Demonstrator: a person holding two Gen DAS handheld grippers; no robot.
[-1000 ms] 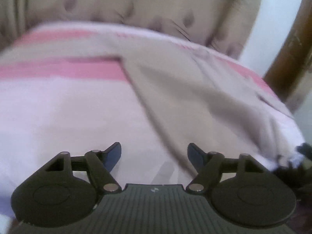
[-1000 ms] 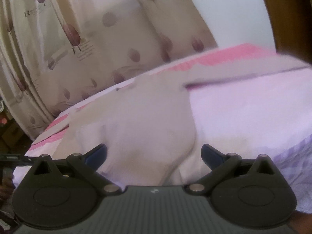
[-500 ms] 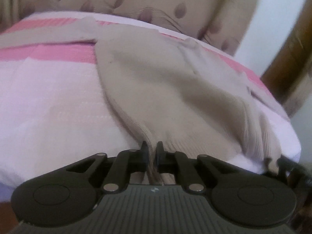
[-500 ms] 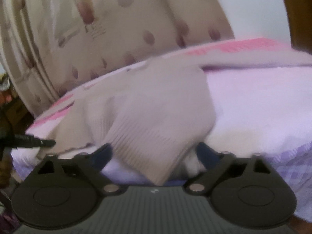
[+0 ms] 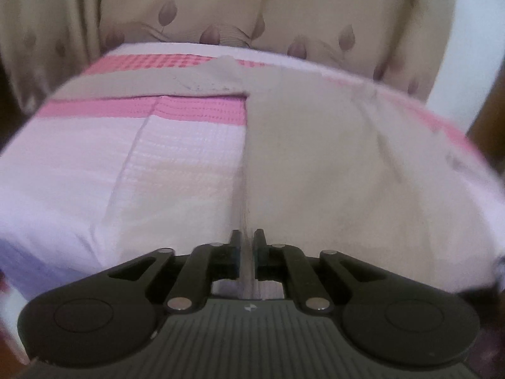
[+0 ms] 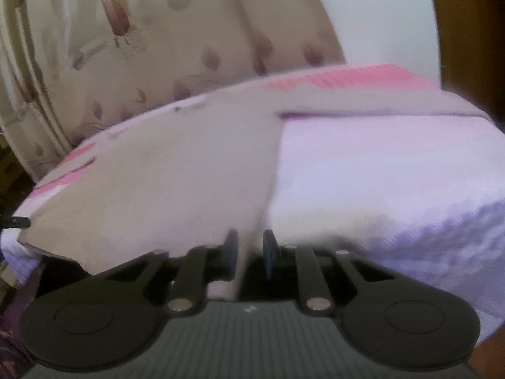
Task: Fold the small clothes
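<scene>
I see sweater [image 5: 331, 164] flat on bed [image 5: 176, 170] – no fold made yet. Left gripper [image 5: 247, 246] pinches hem; right gripper [image 6: 249, 246] closing on other corner. All folds left.

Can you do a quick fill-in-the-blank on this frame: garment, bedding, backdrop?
1. The beige garment lies on a white bedspread with a ____ stripe across it.
2. The left gripper fingers pinch the hem of the ____.
3. Behind the bed hangs a patterned ____.
4. The right gripper fingers are ____ on the garment's edge.

Missing words: pink; garment; curtain; closing
</scene>
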